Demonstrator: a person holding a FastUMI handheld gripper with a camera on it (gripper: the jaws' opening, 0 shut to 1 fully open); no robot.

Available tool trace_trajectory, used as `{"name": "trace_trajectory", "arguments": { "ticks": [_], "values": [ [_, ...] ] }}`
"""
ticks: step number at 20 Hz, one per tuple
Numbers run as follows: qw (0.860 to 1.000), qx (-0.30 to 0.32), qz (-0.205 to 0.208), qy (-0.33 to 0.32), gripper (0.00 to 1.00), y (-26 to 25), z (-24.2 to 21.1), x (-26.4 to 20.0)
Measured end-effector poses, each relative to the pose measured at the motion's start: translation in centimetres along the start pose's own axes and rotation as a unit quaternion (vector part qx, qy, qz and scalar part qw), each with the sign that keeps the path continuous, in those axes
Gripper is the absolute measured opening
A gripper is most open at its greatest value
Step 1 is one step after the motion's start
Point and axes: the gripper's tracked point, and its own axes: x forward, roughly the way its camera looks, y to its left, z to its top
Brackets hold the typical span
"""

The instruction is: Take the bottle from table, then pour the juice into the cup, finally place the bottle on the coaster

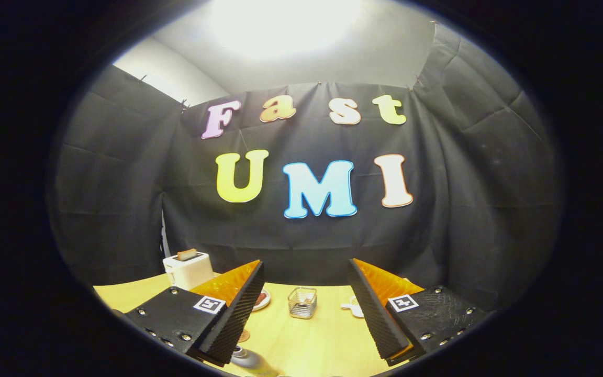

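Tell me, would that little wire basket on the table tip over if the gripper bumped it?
Probably it would slide, not tip: the wire basket looks low and squat, standing flat on the table. It's thin open mesh, so likely light and easily shoved. The gripper is open, the basket beyond its fingers.

A light wooden table (301, 340) is sitting under the claw (305, 272). The claw's two fingers are standing wide apart over it, with nothing between them.

Past the left finger, at the far end, a white toaster (188, 269) is standing with a slice of bread (187, 254) poking out of the top. A small plate (261, 300) is peeking out right behind that finger. Between the fingers and farther away, a little wire basket (302, 302) is sitting on the wood. Beside the right finger a white cup (354, 308) is partly hiding. Close under the left finger, a grey bottle top (246, 357) is showing, with a small brown round thing (243, 335) lying just past it.
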Motion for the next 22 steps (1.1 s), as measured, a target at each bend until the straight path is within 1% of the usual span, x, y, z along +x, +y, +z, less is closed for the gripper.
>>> {"name": "trace_trajectory", "arguments": {
  "ticks": [2,6,9,12,18,22],
  "values": [
    [1.0,-0.005,0.002,-0.004,0.98,1.1,-1.8,-0.4],
    [1.0,-0.012,-0.01,-0.011,0.98,2.3,-5.4,-0.8],
    [1.0,0.009,-0.004,-0.001,0.98,3.8,-8.0,-0.8],
    [0.999,0.035,-0.002,0.005,0.98,4.6,-9.6,-0.8],
    [0.999,0.049,-0.005,0.023,0.98,6.1,-13.5,-0.8],
    [0.997,0.06,0.008,0.045,0.98,7.2,-16.8,-0.4]
  ]
}}
